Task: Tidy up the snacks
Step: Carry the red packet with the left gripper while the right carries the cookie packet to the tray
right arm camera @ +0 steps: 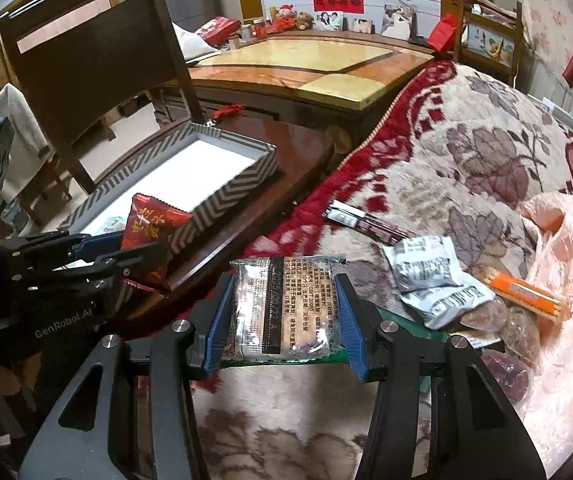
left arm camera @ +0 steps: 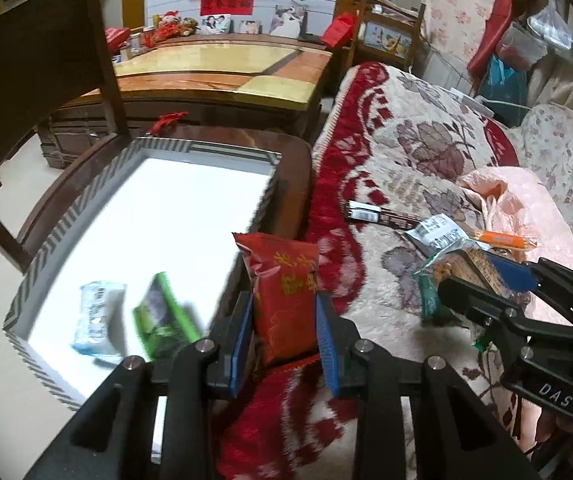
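My left gripper [left arm camera: 284,330] is clamped on a red snack packet [left arm camera: 282,296], pinched across its lower half with the top standing free above my pads. It sits over the blanket [left arm camera: 406,152], just off the near right corner of the box [left arm camera: 22,304], which rests on a dark wooden table [left arm camera: 298,160]. The packet looks light and puffy, its foil skin slick and crinkly, so I judge a grip across the flat belly safer than one at the crimped end seal.

My right gripper [right arm camera: 284,320] is closed on a clear biscuit packet [right arm camera: 284,308], held by its two long edges with the printed face up. It seems flat and fairly stiff, and whatever is inside could crack if I squeeze hard.

In the box a pale blue packet [left arm camera: 96,318] and a green packet [left arm camera: 164,316] lie near the near edge; most of the white floor is bare.

On the blanket toward the right lie a white crumpled packet [right arm camera: 432,280], an orange stick pack [right arm camera: 526,290], a dark slim pack [right arm camera: 362,220] and a pink plastic bag [right arm camera: 566,280]. The box's striped wall and the table edge stand between my loads and the floor of the box, and my two grippers are near each other.
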Tool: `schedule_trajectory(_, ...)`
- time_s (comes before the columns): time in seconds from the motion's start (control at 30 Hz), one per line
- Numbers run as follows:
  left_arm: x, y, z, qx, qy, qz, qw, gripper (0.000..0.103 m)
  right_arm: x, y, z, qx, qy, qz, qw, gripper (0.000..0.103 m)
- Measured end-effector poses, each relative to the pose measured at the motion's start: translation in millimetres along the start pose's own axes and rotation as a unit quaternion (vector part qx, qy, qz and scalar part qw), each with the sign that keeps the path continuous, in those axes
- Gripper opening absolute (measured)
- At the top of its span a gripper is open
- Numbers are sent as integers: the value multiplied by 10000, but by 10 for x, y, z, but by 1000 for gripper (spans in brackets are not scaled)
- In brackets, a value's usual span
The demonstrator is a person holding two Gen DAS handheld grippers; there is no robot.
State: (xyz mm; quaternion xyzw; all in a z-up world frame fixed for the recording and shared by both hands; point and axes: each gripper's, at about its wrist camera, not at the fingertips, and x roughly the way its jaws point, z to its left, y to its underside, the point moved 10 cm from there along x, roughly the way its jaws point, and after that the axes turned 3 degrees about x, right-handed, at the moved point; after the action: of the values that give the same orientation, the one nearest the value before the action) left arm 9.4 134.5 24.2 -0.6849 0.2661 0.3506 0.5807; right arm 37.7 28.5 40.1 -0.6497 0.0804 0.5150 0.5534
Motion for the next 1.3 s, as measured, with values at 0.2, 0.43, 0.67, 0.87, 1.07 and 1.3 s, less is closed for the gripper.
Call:
schedule_trajectory(0.2,-86,9,262,-166,-154,-71,9997,33,47,-44,237,-169,-96,41,9998,48)
schedule_trajectory(0.43,-136,28,446,-300,-247,-124,9992,33,77,-47,442,-349,-152,88,9992,48)
schedule_trajectory(0.67,-141,38,544,-379,-287,-134,9988,33,108,-64,578,-467,-192,139,9986,48)
schedule_trajectory(0.87,-144,58,685,-478,-364,-128,9981,33,175,-134,727,-594,-279,171,9977,48)
schedule_trajectory(1.07,-141,78,888,-604,-460,-119,9970,33,290,-214,882,-730,-364,245,9964,48)
schedule_trajectory(1.3,-128,116,1198,-836,-623,-106,9945,33,415,-286,1133,-971,-464,334,9936,48)
